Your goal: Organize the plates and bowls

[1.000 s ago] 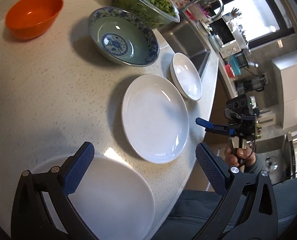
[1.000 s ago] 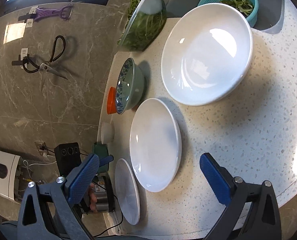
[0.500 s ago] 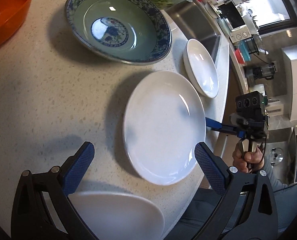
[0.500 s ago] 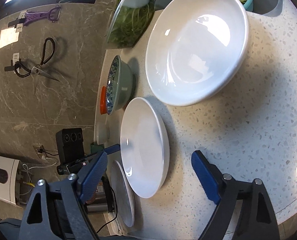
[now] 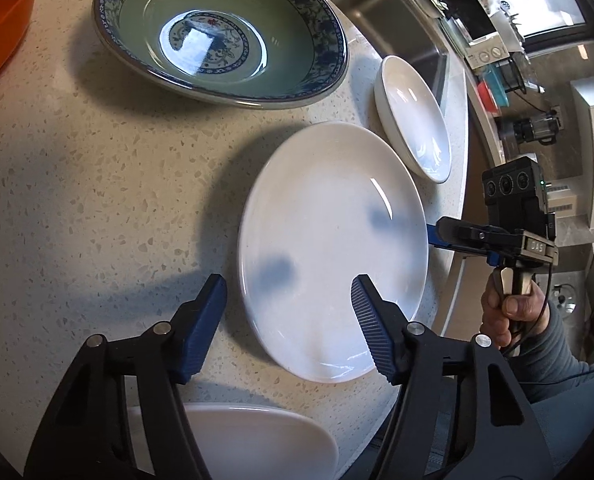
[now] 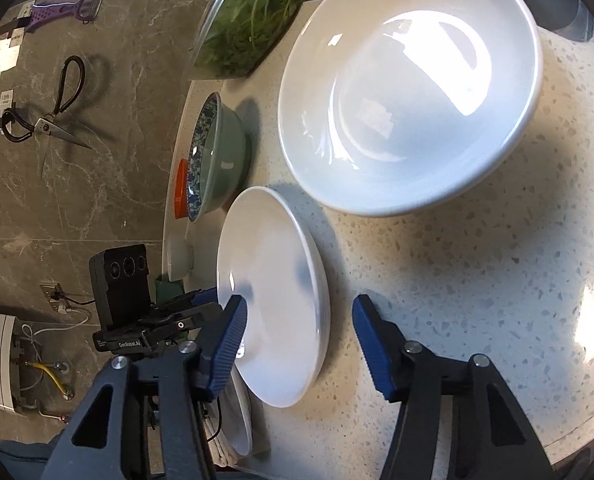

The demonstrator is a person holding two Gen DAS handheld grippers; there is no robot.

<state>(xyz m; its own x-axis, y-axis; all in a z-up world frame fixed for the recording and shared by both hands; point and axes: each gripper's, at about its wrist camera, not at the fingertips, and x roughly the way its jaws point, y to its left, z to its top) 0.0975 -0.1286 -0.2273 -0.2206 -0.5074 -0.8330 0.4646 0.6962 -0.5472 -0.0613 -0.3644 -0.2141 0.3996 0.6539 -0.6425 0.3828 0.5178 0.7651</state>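
- White plate [image 5: 333, 248] lay flat on speckled counter [image 5: 97, 184], between patterned bowl [image 5: 217, 28] and another white dish [image 5: 257, 440].
- Left gripper [image 5: 287, 312] straddled its near rim, jaws closing, pads not yet touching.
- Right gripper [image 6: 299, 344] straddled the opposite rim, jaws closing, no contact seen.

Flat white plate [image 5: 329, 248] on speckled counter, blue-patterned green bowl [image 5: 217, 28] behind, white bowl [image 6: 409, 92] beside it

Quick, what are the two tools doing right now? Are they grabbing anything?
Left tool: closing around the near rim of the white plate, not gripping yet.
Right tool: closing around the same plate's edge, not gripping yet.
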